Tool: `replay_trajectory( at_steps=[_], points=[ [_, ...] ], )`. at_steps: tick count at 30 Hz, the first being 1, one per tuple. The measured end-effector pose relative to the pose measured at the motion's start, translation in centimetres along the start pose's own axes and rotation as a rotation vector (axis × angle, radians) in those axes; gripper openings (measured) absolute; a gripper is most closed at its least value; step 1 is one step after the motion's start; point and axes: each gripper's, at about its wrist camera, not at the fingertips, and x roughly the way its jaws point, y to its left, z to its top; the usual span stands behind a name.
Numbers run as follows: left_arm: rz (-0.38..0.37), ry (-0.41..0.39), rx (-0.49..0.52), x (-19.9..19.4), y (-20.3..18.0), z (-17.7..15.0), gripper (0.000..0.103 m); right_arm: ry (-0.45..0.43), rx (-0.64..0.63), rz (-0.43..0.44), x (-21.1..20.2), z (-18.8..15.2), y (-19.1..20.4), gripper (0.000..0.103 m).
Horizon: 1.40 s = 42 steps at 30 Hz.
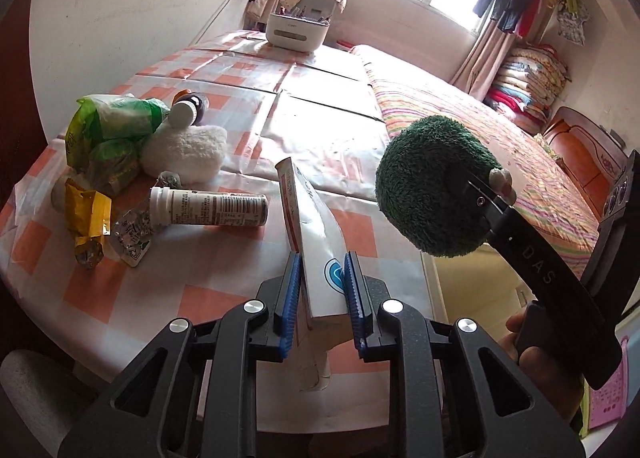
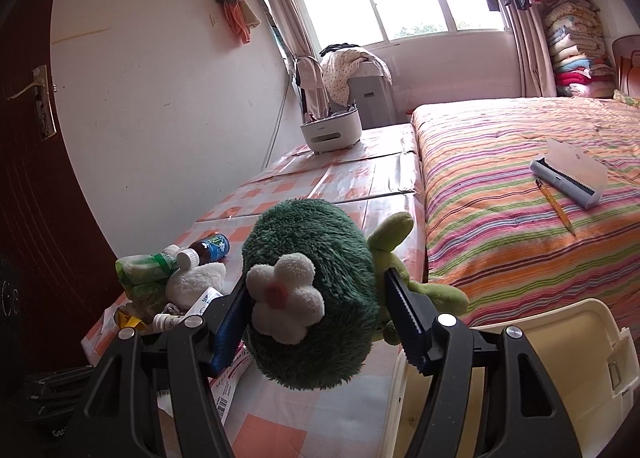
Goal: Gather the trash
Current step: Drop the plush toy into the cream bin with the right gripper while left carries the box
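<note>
The left gripper [image 1: 320,290] is pinching a flattened white carton [image 1: 316,234] between its blue pads, the carton standing on edge and reaching forward and up from the jaws, lifted off the bench [image 1: 224,298]. The right gripper [image 2: 316,318] is clamped around a green plush toy [image 2: 320,278], its white flower facing the camera; this toy hangs over the bench edge, just above a cream bin [image 2: 520,358] that sits below and to the right of that gripper.

To do this step well, I judge the carton should be held by its stiff lower part, kept clear of the toy, and carried across to the bin before the pads let go. The plush toy looks like no rubbish, so it probably wants setting aside.

More rubbish lies ahead and to the left of the left gripper: a lying bottle [image 1: 212,209], a yellow wrapper [image 1: 88,217], a green bag [image 1: 108,129].

The left gripper points steeply down toward the bench; the right one tips down more gently.
</note>
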Motion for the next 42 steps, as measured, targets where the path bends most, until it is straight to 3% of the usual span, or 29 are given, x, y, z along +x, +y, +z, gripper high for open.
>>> replay_trajectory(
  at_steps=[13, 28, 42],
  points=[
    [-0.022, -0.059, 0.114, -1.6, -3.5, 0.0, 0.021, -0.065, 0.043, -0.083, -3.2, -0.4, -2.3, 0.063],
    [-0.132, -0.024, 0.222, -0.7, -9.7, -1.0, 0.021, -0.068, 0.111, -0.33, -6.5, -2.7, -7.2, 0.064],
    [-0.18, 0.019, 0.301, 1.1, -13.7, -1.7, 0.022, -0.091, 0.231, -0.416, -8.7, -3.9, -10.2, 0.068]
  ],
)
